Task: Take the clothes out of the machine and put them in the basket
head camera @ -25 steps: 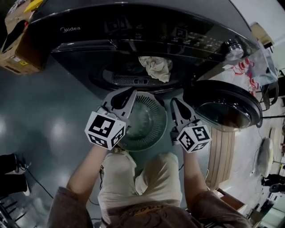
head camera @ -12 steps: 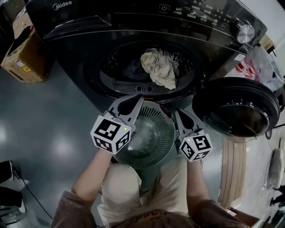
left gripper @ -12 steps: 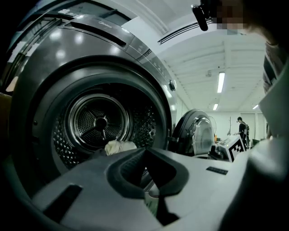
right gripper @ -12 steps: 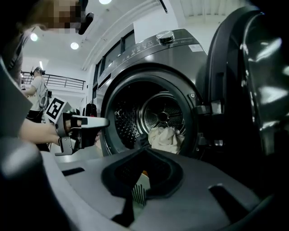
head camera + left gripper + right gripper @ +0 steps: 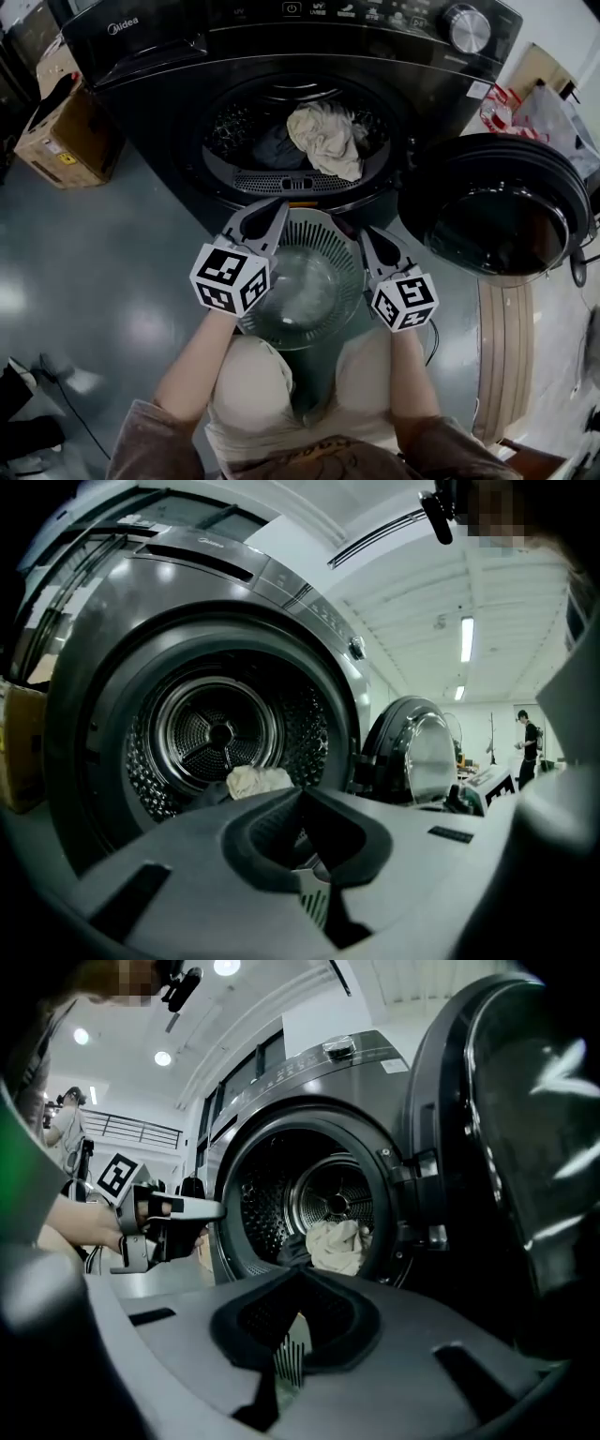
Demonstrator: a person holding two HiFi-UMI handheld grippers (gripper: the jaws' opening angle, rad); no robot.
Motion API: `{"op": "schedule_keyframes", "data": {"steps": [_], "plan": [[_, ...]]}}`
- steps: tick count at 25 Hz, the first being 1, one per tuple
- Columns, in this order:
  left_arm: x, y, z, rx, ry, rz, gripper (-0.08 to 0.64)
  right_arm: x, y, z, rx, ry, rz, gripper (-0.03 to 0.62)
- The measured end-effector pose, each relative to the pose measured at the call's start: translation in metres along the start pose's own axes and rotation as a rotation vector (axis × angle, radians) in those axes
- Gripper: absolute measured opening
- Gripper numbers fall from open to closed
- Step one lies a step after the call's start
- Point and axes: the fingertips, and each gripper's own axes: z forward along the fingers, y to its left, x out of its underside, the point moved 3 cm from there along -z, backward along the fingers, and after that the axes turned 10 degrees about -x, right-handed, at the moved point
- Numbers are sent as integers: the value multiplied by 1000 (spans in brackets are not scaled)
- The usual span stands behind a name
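Note:
A cream cloth [image 5: 323, 139] lies at the front of the open drum, with a dark garment [image 5: 270, 150] beside it on its left. The cream cloth [image 5: 258, 780] also shows in the left gripper view, and the same cloth [image 5: 336, 1244] in the right gripper view. A round green basket [image 5: 319, 232] stands on the floor below the drum opening. My left gripper [image 5: 274, 210] is shut and empty above the basket's left rim. My right gripper [image 5: 363, 234] is shut and empty above its right rim. Both point toward the drum, short of the opening.
The machine's round door [image 5: 492, 206] hangs open to the right, close to my right gripper. A cardboard box [image 5: 66, 131] sits on the floor left of the machine. A wooden pallet [image 5: 502, 356] lies at the right. A person [image 5: 527, 742] stands far off.
Both grippers have sunk in front of the machine, still over the basket. The drum opening and the clothes in it have come further into the head view. The jaws stay closed.

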Motion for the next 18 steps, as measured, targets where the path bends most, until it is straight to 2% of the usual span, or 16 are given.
{"op": "schedule_keyframes", "data": {"steps": [5,9,16,18], "plan": [[7,2,-1,-19,0,-14,6,-14,4,-6,-17,-39,4,-3],[7,-5,4,-14,-8,13,17,-10,8,-7,-21,-61,36,-3],[12,-16,16,25,10,-12,325,-8,0,-9,23,-85,56,-3],[11,-19,22,36,9,-9,382,-9,0,-10,25,-75,37,-3]]}}
